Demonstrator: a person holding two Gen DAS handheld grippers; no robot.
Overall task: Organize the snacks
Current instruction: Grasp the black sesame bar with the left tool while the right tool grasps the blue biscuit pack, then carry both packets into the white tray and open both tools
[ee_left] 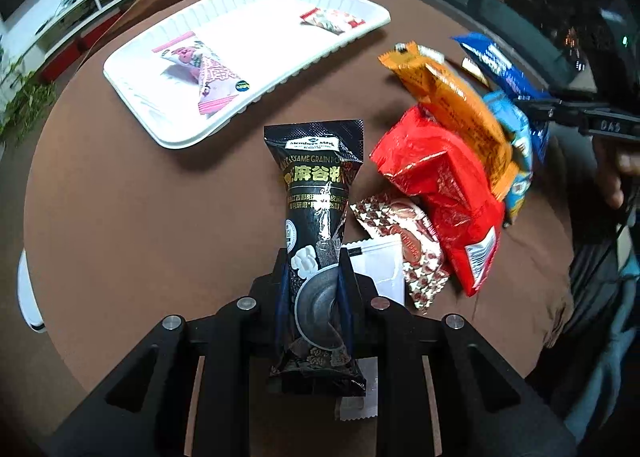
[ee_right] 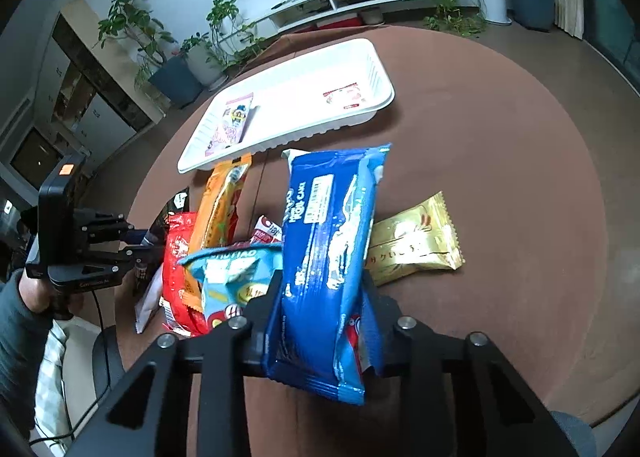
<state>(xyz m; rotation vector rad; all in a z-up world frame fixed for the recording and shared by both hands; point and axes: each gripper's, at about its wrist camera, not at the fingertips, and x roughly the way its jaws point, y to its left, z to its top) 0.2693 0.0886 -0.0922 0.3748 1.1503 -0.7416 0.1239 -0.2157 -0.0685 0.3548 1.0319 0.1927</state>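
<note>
Left wrist view: left claw pinches light, crinkly black packet low down; right claw squeezes soft blue packet mid-body.

Black pouch: "Member's Mark", "BLACK SESAME GRAIN PO…", Chinese chars. Other packs' print unreadable.

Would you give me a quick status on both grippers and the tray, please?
Left gripper shut on black sesame packet. Right gripper shut on blue wafer packet. White tray holds two snacks, path clear.
</note>
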